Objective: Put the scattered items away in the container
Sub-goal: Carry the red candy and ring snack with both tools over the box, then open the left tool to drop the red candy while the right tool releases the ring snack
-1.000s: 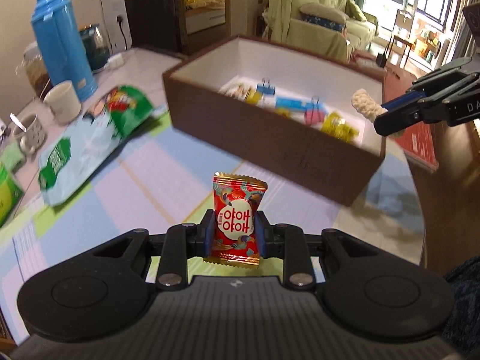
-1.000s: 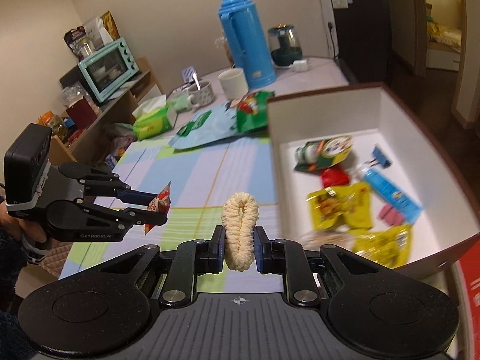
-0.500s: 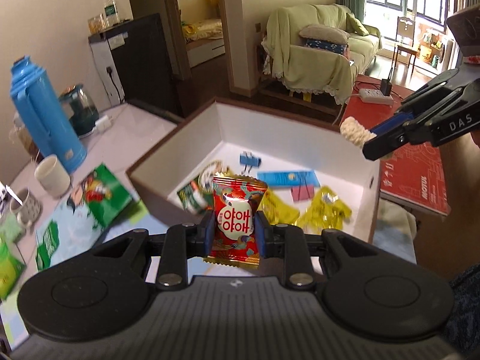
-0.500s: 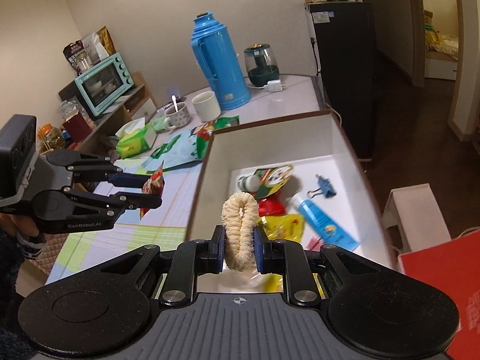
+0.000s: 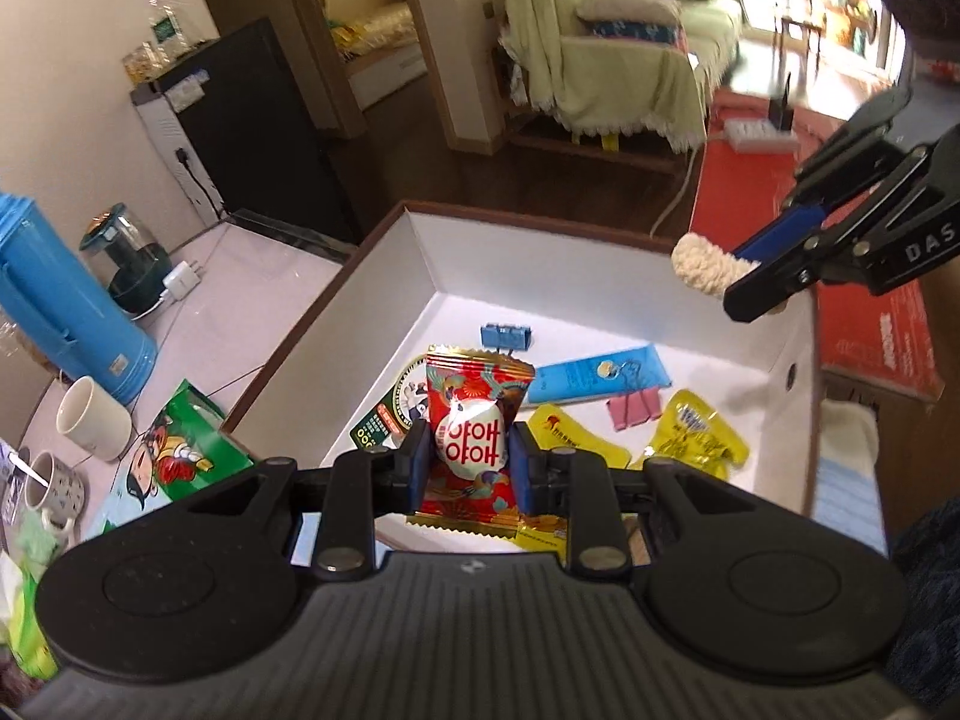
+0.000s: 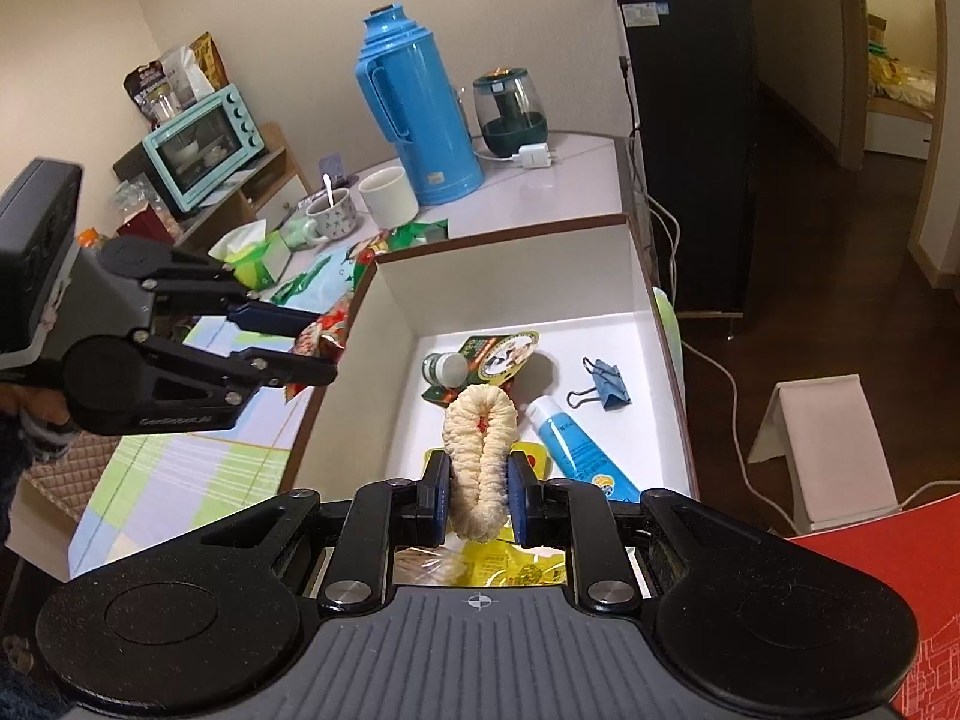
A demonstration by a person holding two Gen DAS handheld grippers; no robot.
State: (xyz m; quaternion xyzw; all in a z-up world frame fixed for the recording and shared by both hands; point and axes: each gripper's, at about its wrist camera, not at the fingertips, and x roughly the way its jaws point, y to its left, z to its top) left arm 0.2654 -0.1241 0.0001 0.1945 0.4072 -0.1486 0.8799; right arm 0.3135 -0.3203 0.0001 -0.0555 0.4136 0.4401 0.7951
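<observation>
My left gripper (image 5: 469, 461) is shut on a red candy packet (image 5: 474, 420) and hangs over the near side of a brown box with a white inside (image 5: 480, 261). My right gripper (image 6: 478, 491) is shut on a cream scrunchie (image 6: 478, 444) above the same box (image 6: 540, 276). In the left wrist view the right gripper (image 5: 747, 282) with the scrunchie (image 5: 702, 264) hovers at the box's right rim. In the right wrist view the left gripper (image 6: 312, 345) holds the packet (image 6: 321, 333) at the box's left wall. Inside lie a blue tube (image 6: 579, 450), a blue binder clip (image 6: 606, 390) and yellow sachets (image 5: 699, 435).
On the table left of the box lie green snack bags (image 5: 180, 450), a white cup (image 5: 93, 426), a spoon mug (image 6: 330, 216) and a blue thermos (image 6: 414, 114). A dark cabinet (image 6: 690, 138) stands behind. A red mat (image 5: 870, 330) lies past the table's right edge.
Both grippers have carried their items from beside the box to over it. The box now fills the lower middle of each view, seen more from above.
</observation>
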